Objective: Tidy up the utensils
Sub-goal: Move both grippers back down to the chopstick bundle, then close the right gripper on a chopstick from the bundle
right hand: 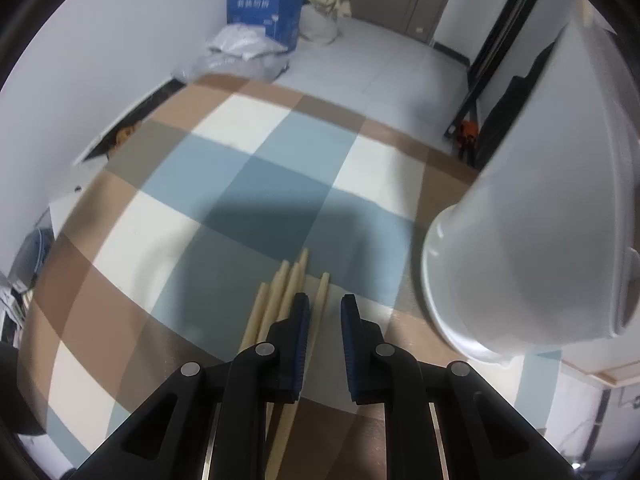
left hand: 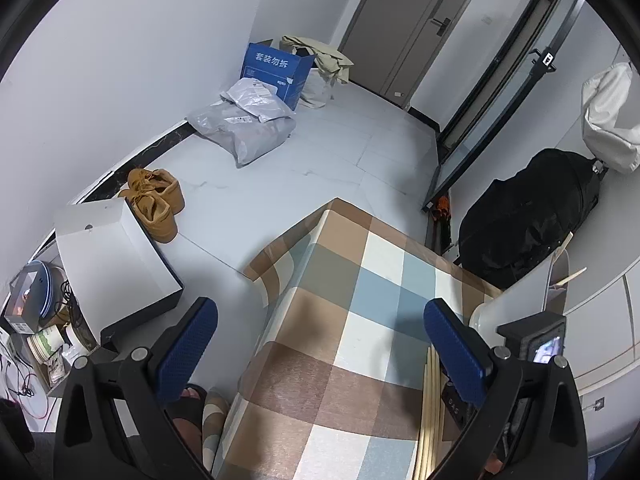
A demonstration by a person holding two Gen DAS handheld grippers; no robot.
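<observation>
— Why is the right claw (right hand: 324, 320) brought down so steeply over the chopsticks (right hand: 280, 296)?

— The pale sticks are laid side by side in a loose bundle on the checked tabletop (right hand: 168, 216), tips pointing to the far side. One stick at the right edge of the bundle is straddled by the narrowed jaws; a small gap is still seen between the pads, so it cannot be called gripped yet. A single stick is probably being singled out.

— And the white holder (right hand: 520, 248)?

— It is stood just to the right of the bundle, presumably as the place meant for the sticks; a few are already seen poking out of it in the left view.

— What is done with the left claw (left hand: 320, 354)?

— It is held wide open and empty above the tabletop's near part, likely kept clear of the pick.
</observation>
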